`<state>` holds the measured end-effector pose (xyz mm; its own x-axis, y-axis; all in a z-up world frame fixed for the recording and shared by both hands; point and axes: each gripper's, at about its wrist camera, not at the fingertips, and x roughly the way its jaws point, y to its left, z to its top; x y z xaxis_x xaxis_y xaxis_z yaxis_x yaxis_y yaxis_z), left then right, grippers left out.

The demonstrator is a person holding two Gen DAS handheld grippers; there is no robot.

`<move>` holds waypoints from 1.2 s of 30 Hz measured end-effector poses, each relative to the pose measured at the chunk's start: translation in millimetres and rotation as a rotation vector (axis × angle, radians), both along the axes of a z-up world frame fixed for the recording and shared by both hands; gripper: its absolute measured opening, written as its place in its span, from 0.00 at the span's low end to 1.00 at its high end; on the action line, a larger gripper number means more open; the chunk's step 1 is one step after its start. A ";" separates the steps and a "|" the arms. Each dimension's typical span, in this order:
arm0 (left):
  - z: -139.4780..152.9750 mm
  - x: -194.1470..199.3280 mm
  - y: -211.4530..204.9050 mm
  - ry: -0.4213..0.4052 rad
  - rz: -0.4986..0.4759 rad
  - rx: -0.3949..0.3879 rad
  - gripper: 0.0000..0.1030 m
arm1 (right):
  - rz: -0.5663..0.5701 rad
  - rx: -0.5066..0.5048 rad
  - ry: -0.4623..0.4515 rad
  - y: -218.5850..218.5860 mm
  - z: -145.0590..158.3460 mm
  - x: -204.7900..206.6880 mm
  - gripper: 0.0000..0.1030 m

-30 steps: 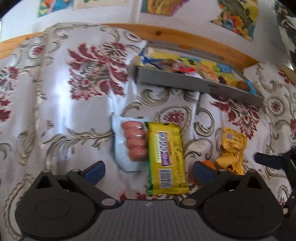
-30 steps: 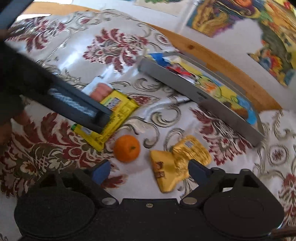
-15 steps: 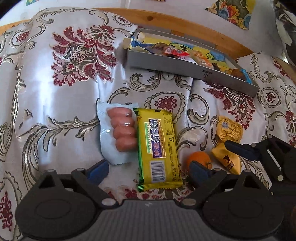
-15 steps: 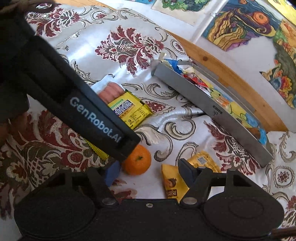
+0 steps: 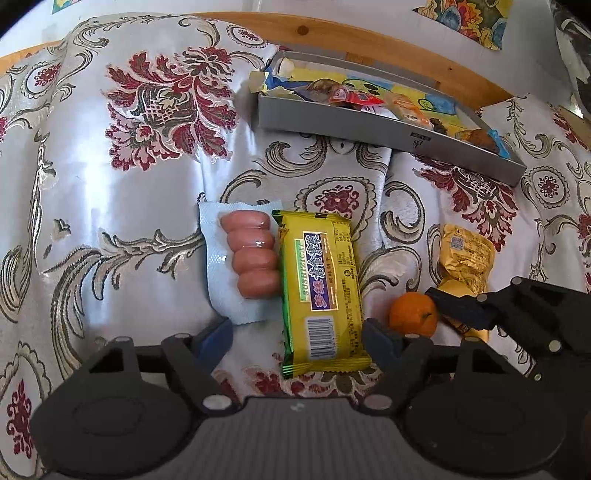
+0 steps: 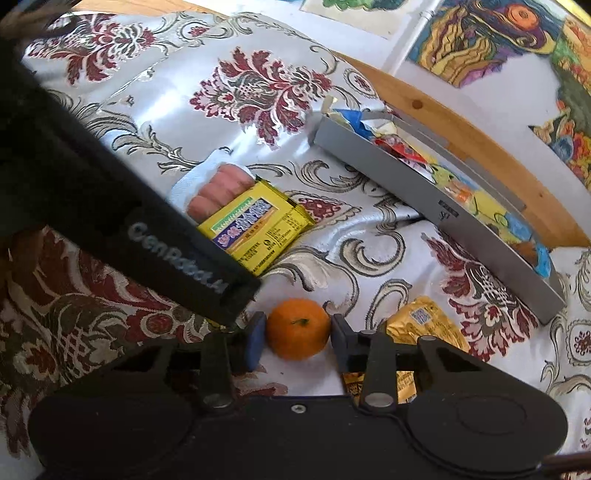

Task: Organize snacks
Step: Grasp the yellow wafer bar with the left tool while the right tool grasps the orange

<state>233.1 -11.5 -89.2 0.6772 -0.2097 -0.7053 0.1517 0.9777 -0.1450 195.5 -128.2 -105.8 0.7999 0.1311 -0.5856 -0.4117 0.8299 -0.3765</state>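
A small orange [image 6: 298,325] rests on the patterned cloth, and my right gripper [image 6: 297,341] is shut on it, one blue pad against each side. In the left wrist view the orange [image 5: 413,314] sits just right of my left gripper [image 5: 299,334]. That gripper is open and straddles the near end of a yellow snack bar [image 5: 319,291]. A sausage pack [image 5: 247,254] lies against the bar's left edge. A golden packet [image 5: 467,254] lies right of the orange. The left gripper's black body [image 6: 166,240] crosses the right wrist view and hides part of the yellow bar [image 6: 255,225].
A grey tray [image 5: 388,129] with several snack wrappers in it sits at the far side of the cloth, near a wooden edge [image 5: 332,29]. A wall with colourful pictures stands behind it. The same tray's wall [image 6: 424,192] runs diagonally in the right wrist view.
The right gripper has moved in onto the orange and its fingers have narrowed onto its sides. The left gripper has drawn closer over the yellow bar and stays open.
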 end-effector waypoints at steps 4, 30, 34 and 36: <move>-0.4 -1.9 1.9 -0.005 -0.004 -0.007 0.78 | -0.040 0.005 0.029 -5.1 6.3 2.7 0.38; -8.5 -11.2 -25.5 -0.056 -0.021 0.155 0.84 | -0.087 0.097 0.012 -39.6 58.4 -8.9 0.38; -9.3 -11.1 -37.4 -0.058 -0.009 0.219 0.84 | -0.097 0.092 0.022 -40.3 56.9 -7.7 0.38; -10.2 -10.1 -41.0 -0.055 0.005 0.229 0.85 | -0.101 0.094 0.023 -40.5 56.5 -7.7 0.38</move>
